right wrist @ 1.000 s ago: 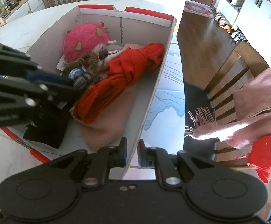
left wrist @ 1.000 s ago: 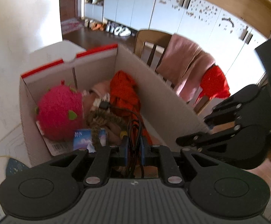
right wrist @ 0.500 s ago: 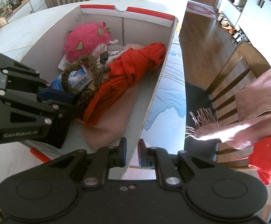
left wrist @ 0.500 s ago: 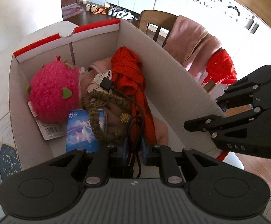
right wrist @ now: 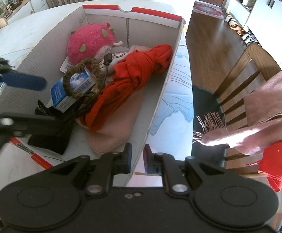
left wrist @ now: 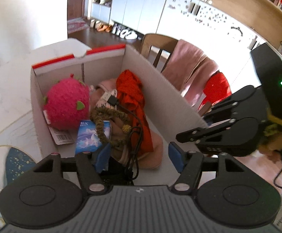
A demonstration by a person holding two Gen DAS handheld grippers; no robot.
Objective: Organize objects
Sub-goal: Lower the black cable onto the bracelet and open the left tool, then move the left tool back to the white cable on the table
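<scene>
An open cardboard box (left wrist: 160, 95) with a red rim stands on the white table. It holds a pink plush fruit (left wrist: 66, 104), a red cloth (left wrist: 131, 95) on a pink cloth (right wrist: 112, 134), a blue packet (left wrist: 88, 136), a brown braided cord (left wrist: 106, 114) and a black USB cable (left wrist: 135, 136). My left gripper (left wrist: 139, 159) hangs over the box's near end. Its jaws are opening, and the cable lies loose between the blue pads (left wrist: 102, 158), untouched. My right gripper (right wrist: 137, 159) is shut on the box's right wall (right wrist: 160, 97). A black item (right wrist: 49, 136) lies under the cable.
A wooden chair (right wrist: 243, 81) draped with a pink scarf (right wrist: 257, 120) and a red cloth (right wrist: 276, 159) stands right of the table. White cabinets (left wrist: 141, 9) and shoes line the far wall. A blue patterned mat (left wrist: 16, 161) lies left of the box.
The left gripper's jaws have spread and let go of the black cable, which now lies in the box. That gripper has drawn back and up a little. The right gripper has not moved.
</scene>
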